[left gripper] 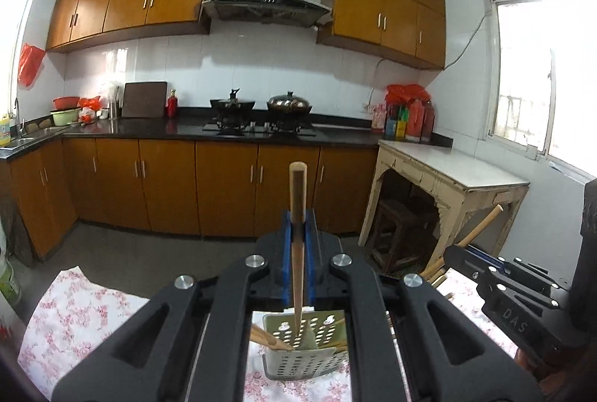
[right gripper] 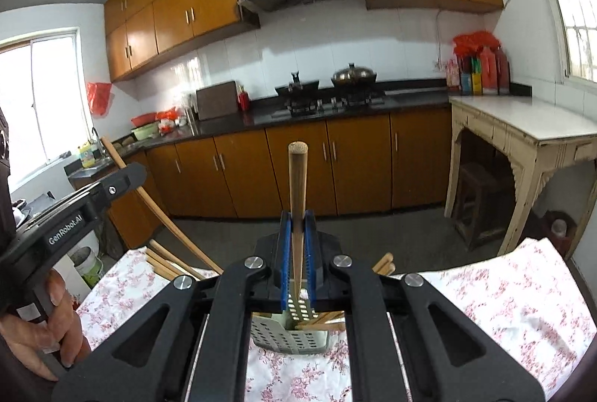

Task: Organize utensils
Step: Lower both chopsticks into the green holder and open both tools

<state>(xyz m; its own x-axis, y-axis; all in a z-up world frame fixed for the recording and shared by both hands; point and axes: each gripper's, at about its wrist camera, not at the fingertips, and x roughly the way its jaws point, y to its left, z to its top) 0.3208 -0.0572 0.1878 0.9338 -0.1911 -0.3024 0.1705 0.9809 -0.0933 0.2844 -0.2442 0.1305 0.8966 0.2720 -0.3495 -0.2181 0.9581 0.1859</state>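
Note:
In the left wrist view my left gripper (left gripper: 297,221) is shut on a wooden chopstick (left gripper: 297,193) that stands nearly upright between the blue pads. Its lower end hangs over a pale perforated utensil holder (left gripper: 302,361), which has several chopsticks leaning inside. My right gripper (right gripper: 297,217) is shut on a second chopstick (right gripper: 297,178) above the same holder (right gripper: 287,336). Each gripper shows in the other's view: the right one (left gripper: 459,252) with its stick (left gripper: 481,226), and the left one (right gripper: 136,176) with its stick (right gripper: 149,196). Loose chopsticks (right gripper: 166,265) lie on the cloth.
The holder stands on a table under a floral cloth (right gripper: 503,308). A person's hand (right gripper: 48,327) grips the left tool. Beyond the table are brown floor cabinets (left gripper: 224,185), a stove with pots (left gripper: 261,111) and a worn cream side table (left gripper: 455,170) with a stool under it.

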